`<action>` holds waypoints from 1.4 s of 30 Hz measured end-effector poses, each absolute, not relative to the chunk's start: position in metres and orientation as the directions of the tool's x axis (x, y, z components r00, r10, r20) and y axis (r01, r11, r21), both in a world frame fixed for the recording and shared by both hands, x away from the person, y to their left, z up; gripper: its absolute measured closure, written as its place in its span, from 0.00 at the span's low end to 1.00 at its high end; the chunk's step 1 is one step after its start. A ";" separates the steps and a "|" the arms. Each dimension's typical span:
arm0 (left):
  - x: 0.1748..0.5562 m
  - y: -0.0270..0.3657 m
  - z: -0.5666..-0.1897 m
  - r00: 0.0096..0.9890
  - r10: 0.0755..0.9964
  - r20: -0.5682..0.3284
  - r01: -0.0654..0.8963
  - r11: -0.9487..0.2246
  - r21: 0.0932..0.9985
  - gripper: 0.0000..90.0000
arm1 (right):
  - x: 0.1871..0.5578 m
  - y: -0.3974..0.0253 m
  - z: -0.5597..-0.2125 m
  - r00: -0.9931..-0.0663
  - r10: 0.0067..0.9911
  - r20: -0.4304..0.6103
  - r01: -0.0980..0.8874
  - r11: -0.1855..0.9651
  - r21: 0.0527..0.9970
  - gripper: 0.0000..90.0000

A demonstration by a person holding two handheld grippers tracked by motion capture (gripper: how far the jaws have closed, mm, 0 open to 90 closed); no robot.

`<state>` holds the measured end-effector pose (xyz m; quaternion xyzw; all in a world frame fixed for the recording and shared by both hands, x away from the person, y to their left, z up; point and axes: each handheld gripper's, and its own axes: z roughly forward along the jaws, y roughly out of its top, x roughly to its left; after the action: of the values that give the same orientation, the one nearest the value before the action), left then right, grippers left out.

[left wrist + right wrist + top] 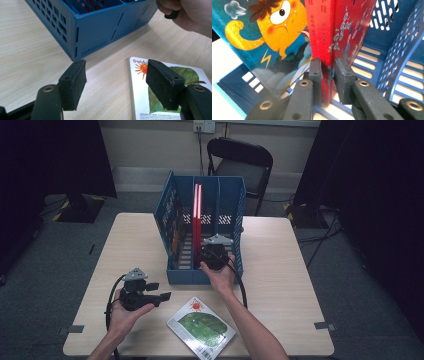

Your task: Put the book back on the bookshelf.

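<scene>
Right gripper view, centre frame: right gripper [327, 68] is clamped on the red book [332, 32], standing upright in the blue rack [404, 50]; seat it square w/ the divider before letting go. Left gripper [116, 83] gapes wide, holding nothing, over the table [30, 50] near the picture book [142, 82], lower right.

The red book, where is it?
The red book stands upright in the blue rack at the table's middle, clamped by the right tool, beside a cartoon book.
</scene>
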<state>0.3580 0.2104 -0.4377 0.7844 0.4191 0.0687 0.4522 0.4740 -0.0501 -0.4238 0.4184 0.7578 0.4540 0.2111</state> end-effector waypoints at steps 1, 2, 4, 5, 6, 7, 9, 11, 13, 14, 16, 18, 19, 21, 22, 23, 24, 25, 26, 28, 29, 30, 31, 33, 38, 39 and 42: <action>0.358 0.210 -0.438 0.638 0.721 -0.270 0.595 -0.240 0.767 0.36 | 0.474 -0.050 -0.424 -0.564 0.823 0.066 0.445 0.236 0.864 0.81; 0.358 0.210 -0.438 0.639 0.721 -0.270 0.596 -0.241 0.766 0.36 | 0.475 -0.050 -0.426 -0.569 0.820 0.064 0.448 0.244 0.860 0.77; 0.358 0.211 -0.438 0.639 0.720 -0.271 0.597 -0.241 0.765 0.36 | 0.474 -0.050 -0.427 -0.571 0.819 0.065 0.447 0.243 0.861 0.74; 0.358 0.211 -0.438 0.638 0.720 -0.272 0.598 -0.241 0.765 0.36 | 0.473 -0.050 -0.427 -0.575 0.815 0.071 0.447 0.240 0.862 0.74; 0.359 0.211 -0.438 0.639 0.720 -0.271 0.599 -0.244 0.763 0.36 | 0.472 -0.050 -0.426 -0.575 0.815 0.073 0.444 0.237 0.864 0.74; 0.358 0.210 -0.438 0.639 0.719 -0.274 0.600 -0.242 0.763 0.37 | 0.471 -0.050 -0.425 -0.580 0.812 0.070 0.437 0.238 0.867 0.73; 0.358 0.210 -0.438 0.643 0.714 -0.277 0.600 -0.245 0.762 0.38 | 0.469 -0.050 -0.423 -0.590 0.804 0.068 0.431 0.242 0.869 0.72; 0.358 0.210 -0.438 0.661 0.691 -0.291 0.597 -0.249 0.763 0.46 | 0.466 -0.051 -0.420 -0.599 0.799 0.055 0.420 0.255 0.871 0.74; 0.358 0.209 -0.438 0.663 0.691 -0.288 0.599 -0.259 0.758 0.46 | 0.465 -0.054 -0.420 -0.599 0.798 0.055 0.420 0.255 0.871 0.80; 0.358 0.208 -0.438 0.666 0.688 -0.290 0.600 -0.263 0.755 0.46 | 0.464 -0.056 -0.421 -0.603 0.795 0.059 0.419 0.254 0.872 0.82; 0.358 0.207 -0.439 0.668 0.686 -0.289 0.601 -0.268 0.753 0.46 | 0.463 -0.059 -0.421 -0.606 0.793 0.058 0.417 0.256 0.872 0.82; 0.359 0.206 -0.439 0.671 0.682 -0.291 0.601 -0.270 0.752 0.47 | 0.460 -0.062 -0.419 -0.613 0.787 0.068 0.417 0.249 0.874 0.82; 0.359 0.206 -0.439 0.676 0.677 -0.291 0.599 -0.275 0.752 0.47 | 0.459 -0.064 -0.419 -0.614 0.786 0.069 0.415 0.248 0.875 0.82; 0.359 0.205 -0.440 0.687 0.667 -0.288 0.597 -0.291 0.748 0.51 | 0.455 -0.068 -0.418 -0.623 0.779 0.063 0.412 0.259 0.873 0.82; 0.359 0.204 -0.440 0.691 0.662 -0.290 0.597 -0.297 0.745 0.52 | 0.453 -0.069 -0.419 -0.622 0.780 0.060 0.410 0.260 0.874 0.82; 0.359 0.203 -0.441 0.694 0.658 -0.293 0.598 -0.300 0.743 0.53 | 0.450 -0.073 -0.419 -0.623 0.779 0.078 0.418 0.247 0.874 0.82; 0.359 0.202 -0.441 0.691 0.661 -0.292 0.600 -0.300 0.741 0.53 | 0.449 -0.076 -0.419 -0.623 0.778 0.084 0.418 0.240 0.876 0.82; 0.359 0.202 -0.441 0.692 0.662 -0.288 0.601 -0.308 0.738 0.54 | 0.446 -0.079 -0.419 -0.622 0.778 0.089 0.418 0.234 0.877 0.82; 0.359 0.201 -0.441 0.689 0.667 -0.283 0.603 -0.311 0.734 0.54 | 0.443 -0.081 -0.419 -0.625 0.775 0.092 0.419 0.234 0.877 0.81; 0.359 0.200 -0.441 0.688 0.667 -0.285 0.609 -0.318 0.727 0.55 | 0.439 -0.087 -0.418 -0.630 0.770 0.096 0.424 0.238 0.874 0.78; 0.359 0.199 -0.442 0.686 0.667 -0.291 0.615 -0.318 0.721 0.55 | 0.434 -0.092 -0.417 -0.643 0.760 0.097 0.427 0.251 0.869 0.76; 0.359 0.199 -0.442 0.683 0.671 -0.289 0.619 -0.320 0.717 0.55 | 0.434 -0.092 -0.417 -0.643 0.760 0.097 0.427 0.251 0.869 0.76; 0.359 0.199 -0.443 0.679 0.672 -0.295 0.625 -0.319 0.713 0.55 | 0.430 -0.094 -0.416 -0.646 0.758 0.091 0.423 0.257 0.869 0.75; 0.359 0.198 -0.444 0.679 0.670 -0.299 0.628 -0.320 0.709 0.56 | 0.422 -0.099 -0.416 -0.655 0.750 0.098 0.426 0.258 0.867 0.73; 0.358 0.195 -0.444 0.687 0.664 -0.296 0.629 -0.340 0.699 0.56 | 0.401 -0.113 -0.418 -0.665 0.742 0.085 0.420 0.278 0.864 0.71; 0.357 0.194 -0.444 0.685 0.664 -0.299 0.631 -0.337 0.698 0.55 | 0.397 -0.116 -0.418 -0.666 0.741 0.086 0.423 0.280 0.862 0.71; 0.358 0.192 -0.444 0.679 0.668 -0.306 0.639 -0.332 0.694 0.57 | 0.386 -0.122 -0.421 -0.676 0.733 0.077 0.430 0.307 0.849 0.70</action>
<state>0.3580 0.1918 -0.4445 0.8158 0.4005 0.0173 0.4169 0.3860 -0.1222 -0.4211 0.3674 0.7914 0.4600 0.1648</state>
